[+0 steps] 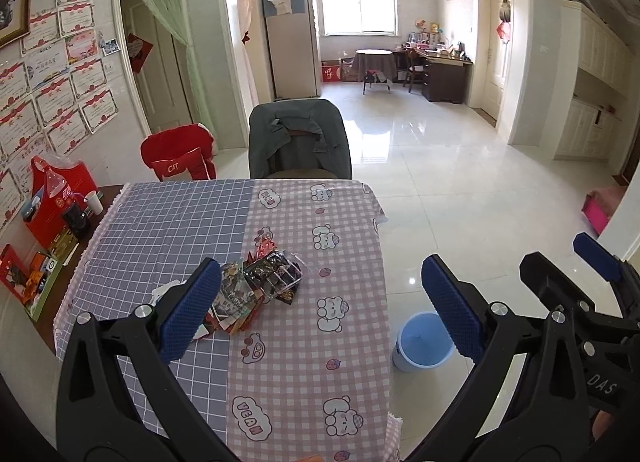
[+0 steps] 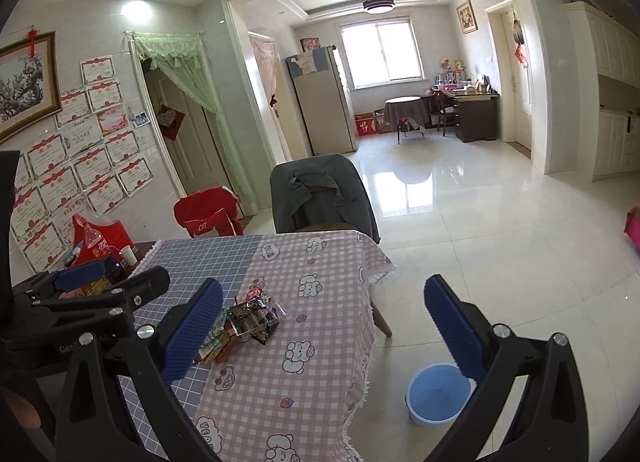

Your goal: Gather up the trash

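Note:
A pile of snack wrappers (image 1: 260, 286) lies on the checked tablecloth (image 1: 304, 358) near the table's middle; it also shows in the right wrist view (image 2: 244, 322). A light blue bin (image 1: 424, 342) stands on the floor to the right of the table, also in the right wrist view (image 2: 438, 394). My left gripper (image 1: 324, 306) is open and empty, held above the table's near part, its left pad next to the pile. My right gripper (image 2: 324, 326) is open and empty above the table's right edge. It shows at the right of the left wrist view (image 1: 560, 262).
A chair draped with a grey jacket (image 1: 300, 137) stands at the table's far end, a red-covered chair (image 1: 180, 157) to its left. Red boxes, a cup and small items (image 1: 60, 217) crowd the table's left side. Glossy tiled floor (image 1: 480, 189) lies to the right.

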Tool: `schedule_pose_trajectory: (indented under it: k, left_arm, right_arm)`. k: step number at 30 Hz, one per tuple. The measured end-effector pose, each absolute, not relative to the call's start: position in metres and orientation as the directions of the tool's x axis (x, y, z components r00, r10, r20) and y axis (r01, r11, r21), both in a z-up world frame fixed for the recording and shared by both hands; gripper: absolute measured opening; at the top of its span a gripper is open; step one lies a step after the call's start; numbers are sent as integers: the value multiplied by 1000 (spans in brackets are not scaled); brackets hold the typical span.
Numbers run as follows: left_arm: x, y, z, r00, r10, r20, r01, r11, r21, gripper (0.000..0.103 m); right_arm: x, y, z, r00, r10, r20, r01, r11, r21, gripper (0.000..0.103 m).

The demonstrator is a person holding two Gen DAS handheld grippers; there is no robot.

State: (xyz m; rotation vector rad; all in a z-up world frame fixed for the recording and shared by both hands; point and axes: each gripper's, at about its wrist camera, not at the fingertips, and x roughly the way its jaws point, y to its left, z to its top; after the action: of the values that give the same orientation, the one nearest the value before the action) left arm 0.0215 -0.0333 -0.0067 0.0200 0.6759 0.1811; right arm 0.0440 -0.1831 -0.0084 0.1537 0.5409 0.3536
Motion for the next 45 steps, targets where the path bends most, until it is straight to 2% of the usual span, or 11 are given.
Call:
schedule_pose_trajectory:
  k: [8, 23, 45]
  left_arm:
    - [31, -18, -7, 758, 160, -632, -130, 987, 94, 98]
    - [54, -1, -12, 750, 63, -658, -31, 998, 60, 98]
    - [67, 6, -25, 711, 43, -702, -11, 999, 50, 98]
  right_arm:
    - [52, -174, -13, 802, 342, -489, -241, 935, 259, 99]
    - [49, -161, -19, 823, 245, -513, -135, 961, 243, 99]
    - [66, -154, -30, 791, 242, -562, -108, 960, 260, 99]
